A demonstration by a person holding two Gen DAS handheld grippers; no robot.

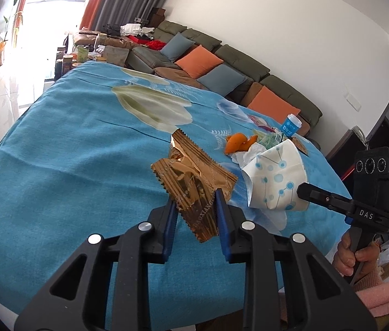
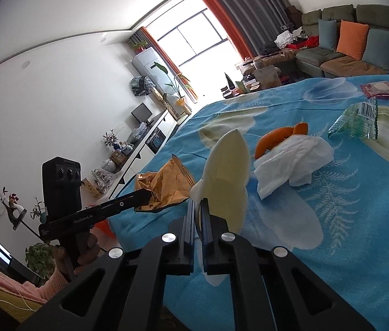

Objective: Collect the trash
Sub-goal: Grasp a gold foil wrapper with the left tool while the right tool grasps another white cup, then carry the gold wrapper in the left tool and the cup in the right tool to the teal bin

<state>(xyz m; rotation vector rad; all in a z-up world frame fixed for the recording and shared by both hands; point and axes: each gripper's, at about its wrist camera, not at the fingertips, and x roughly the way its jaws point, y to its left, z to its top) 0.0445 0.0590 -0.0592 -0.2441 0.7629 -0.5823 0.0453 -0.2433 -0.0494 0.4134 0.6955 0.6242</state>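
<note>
Currently, left gripper [image 1: 194, 201] was clamped on the gold wrapper [image 1: 191, 182], right gripper [image 2: 198, 207] pinched tight on the dotted white paper [image 1: 274, 182], both lifted over the blue tablecloth [image 1: 70, 165]. Orange peel [image 2: 279, 136] and crumpled tissue [image 2: 290, 162] lay just beyond; green packet [image 2: 357, 121] sat farther right.

Blue flowered tablecloth [image 1: 70, 151], orange peel [image 1: 238, 143], crumpled tissue [image 2: 296, 162], green wrapper [image 2: 359, 122]

Home living rm: sofa [image 1: 222, 63], curtains [image 2: 246, 19]
</note>
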